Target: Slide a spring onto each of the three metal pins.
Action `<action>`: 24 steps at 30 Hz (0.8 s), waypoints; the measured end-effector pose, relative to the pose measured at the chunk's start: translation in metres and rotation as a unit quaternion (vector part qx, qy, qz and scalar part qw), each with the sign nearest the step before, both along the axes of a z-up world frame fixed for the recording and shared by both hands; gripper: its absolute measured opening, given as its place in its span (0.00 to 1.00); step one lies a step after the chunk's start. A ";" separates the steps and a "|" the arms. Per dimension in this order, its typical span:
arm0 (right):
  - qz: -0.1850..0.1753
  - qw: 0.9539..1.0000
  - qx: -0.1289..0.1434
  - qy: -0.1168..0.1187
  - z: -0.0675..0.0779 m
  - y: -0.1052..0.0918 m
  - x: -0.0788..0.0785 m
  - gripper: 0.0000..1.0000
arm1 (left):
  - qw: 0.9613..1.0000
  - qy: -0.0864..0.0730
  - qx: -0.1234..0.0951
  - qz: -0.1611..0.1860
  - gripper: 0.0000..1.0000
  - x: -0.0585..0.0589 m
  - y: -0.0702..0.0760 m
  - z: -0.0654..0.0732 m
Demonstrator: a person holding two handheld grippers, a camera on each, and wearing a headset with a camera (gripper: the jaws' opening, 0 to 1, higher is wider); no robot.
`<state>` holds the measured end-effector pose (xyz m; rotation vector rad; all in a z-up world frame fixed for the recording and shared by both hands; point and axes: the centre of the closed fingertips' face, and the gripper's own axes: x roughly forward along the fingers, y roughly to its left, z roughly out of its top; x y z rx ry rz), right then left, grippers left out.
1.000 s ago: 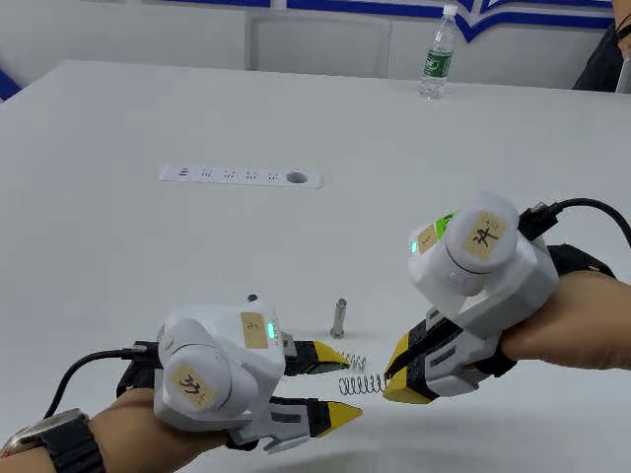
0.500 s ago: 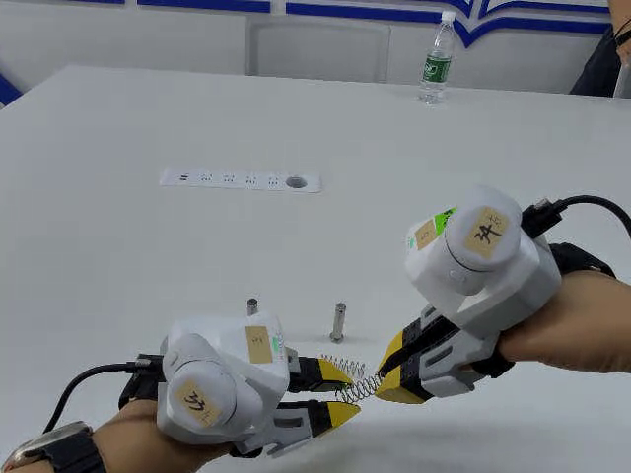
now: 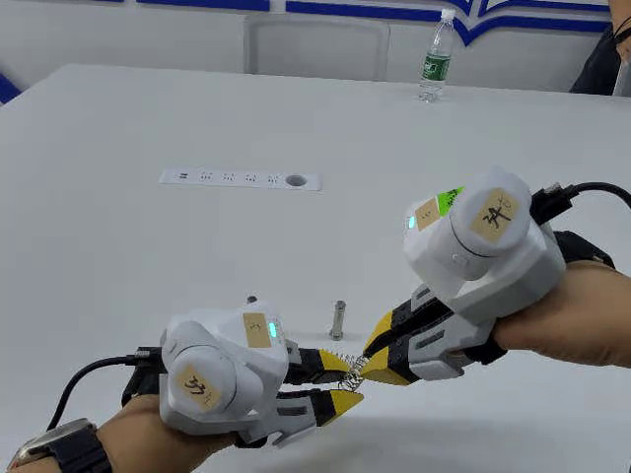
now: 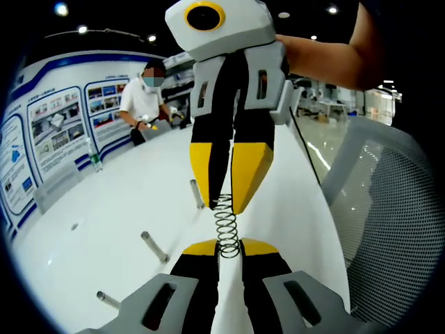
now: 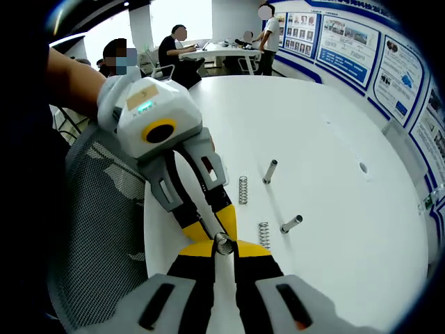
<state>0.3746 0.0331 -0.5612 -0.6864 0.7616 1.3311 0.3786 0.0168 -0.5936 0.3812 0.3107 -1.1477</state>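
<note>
A small steel spring hangs just above the white table, held at both ends. My left gripper is shut on its near end. My right gripper is shut on the other end. In the head view the two sets of yellow tips meet at the spring, left gripper from the lower left, right gripper from the right. Two short metal pins stand behind them. The left gripper view shows three pins. Two more springs lie by the pins.
A white power strip lies mid-table and a water bottle stands at the far edge. A mesh chair is beside the table's near edge. People sit at another table in the background.
The right gripper has lifted the spring off the table and carried it left. The left gripper's jaws have narrowed and now close on its free end.
</note>
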 end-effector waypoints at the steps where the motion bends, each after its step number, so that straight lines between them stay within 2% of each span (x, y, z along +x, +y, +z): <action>1: 0.000 1.000 0.001 -0.002 0.000 0.000 0.000 0.11 | 1.000 0.001 0.000 0.000 0.12 0.000 -0.001 0.000; 8: 0.007 1.000 0.010 -0.008 0.005 0.007 -0.001 0.11 | 1.000 -0.002 0.000 -0.010 0.12 -0.001 -0.007 0.002; 16: 0.005 1.000 0.010 -0.015 0.005 0.005 0.001 0.11 | 1.000 -0.007 0.000 -0.009 0.13 0.000 -0.006 0.003; 22: 0.000 1.000 0.008 -0.020 0.007 0.001 0.006 0.11 | 1.000 -0.002 -0.006 -0.008 0.22 0.000 -0.008 0.005; 24: -0.004 1.000 0.008 -0.022 0.009 -0.002 0.008 0.11 | 1.000 0.007 -0.013 -0.004 0.25 0.001 -0.006 0.007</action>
